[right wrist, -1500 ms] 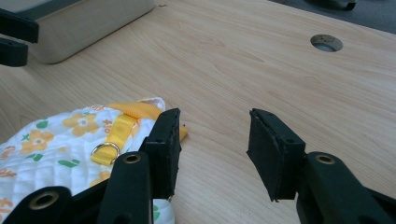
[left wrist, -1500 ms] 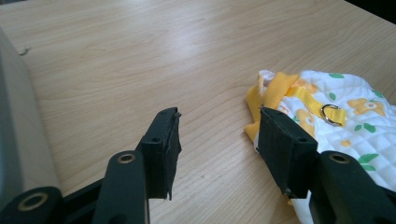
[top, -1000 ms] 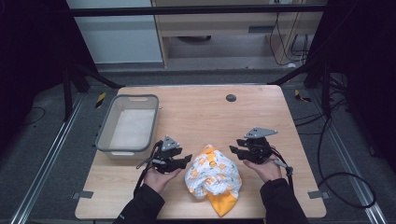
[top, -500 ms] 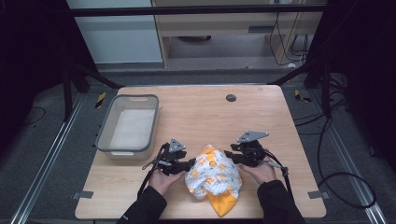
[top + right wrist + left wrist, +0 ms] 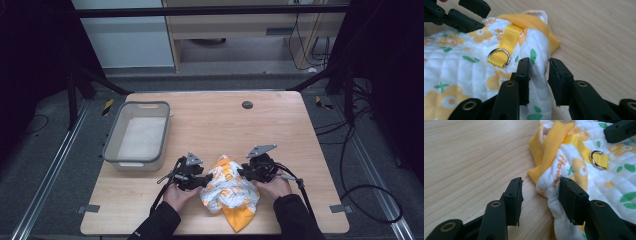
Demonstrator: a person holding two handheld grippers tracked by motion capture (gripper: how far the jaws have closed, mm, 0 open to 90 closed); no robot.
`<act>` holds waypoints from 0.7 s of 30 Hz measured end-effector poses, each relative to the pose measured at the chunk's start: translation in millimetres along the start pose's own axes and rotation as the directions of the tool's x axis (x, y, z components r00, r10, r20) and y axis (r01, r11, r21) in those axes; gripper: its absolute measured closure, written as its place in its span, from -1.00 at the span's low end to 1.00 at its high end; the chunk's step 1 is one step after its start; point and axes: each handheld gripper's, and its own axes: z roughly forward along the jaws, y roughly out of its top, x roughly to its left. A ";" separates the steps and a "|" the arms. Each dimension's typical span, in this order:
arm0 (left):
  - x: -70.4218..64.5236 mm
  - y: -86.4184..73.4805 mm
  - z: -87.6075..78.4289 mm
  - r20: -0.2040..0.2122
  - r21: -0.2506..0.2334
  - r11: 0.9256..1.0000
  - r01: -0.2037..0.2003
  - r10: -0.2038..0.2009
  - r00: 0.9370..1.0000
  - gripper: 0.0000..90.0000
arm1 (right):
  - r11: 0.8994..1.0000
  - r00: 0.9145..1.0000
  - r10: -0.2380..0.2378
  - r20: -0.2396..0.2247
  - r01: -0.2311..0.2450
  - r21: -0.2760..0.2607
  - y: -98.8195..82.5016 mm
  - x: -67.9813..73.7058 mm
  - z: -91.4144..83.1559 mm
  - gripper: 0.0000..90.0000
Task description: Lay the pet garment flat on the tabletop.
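A white quilted garment [image 5: 227, 190] with orange flowers, green leaves and yellow ribbed trim lies crumpled near the table's front edge. A yellow strap with a metal D-ring [image 5: 598, 160] crosses its top. My left gripper [image 5: 205, 181] stands open at the garment's left side, and the left gripper view shows the trimmed edge [image 5: 541, 186] lying between its spread jaws. My right gripper [image 5: 244, 173] is at the garment's right side. In the right gripper view its jaws pinch an upright fold of the quilted cloth [image 5: 539, 72], just right of the D-ring [image 5: 499, 55].
A grey plastic bin [image 5: 111, 145] sits at the table's left, a hand's width from the left gripper. A small dark round disc [image 5: 247, 104] lies near the far edge. Bare wood [image 5: 225, 125] stretches beyond the garment.
Both grippers have moved inward from either side until they meet the garment. The right jaws now hold a fold of it. The garment itself has barely shifted.
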 end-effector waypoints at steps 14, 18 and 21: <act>-8.0 -3.5 9.7 0.045 0.025 0.999 -0.020 0.019 0.999 0.67 | 0.999 1.000 0.015 -0.025 -0.014 0.031 -4.9 1.6 5.5 0.94; -8.7 -4.5 9.6 0.047 0.033 0.999 -0.025 0.024 0.999 0.86 | 0.999 1.000 0.003 -0.024 -0.002 0.034 -4.8 3.0 6.6 0.95; -8.8 -4.6 8.2 0.049 0.036 0.999 -0.036 0.035 0.998 0.95 | 1.000 1.000 0.006 -0.021 -0.006 0.029 -4.5 2.9 4.9 0.95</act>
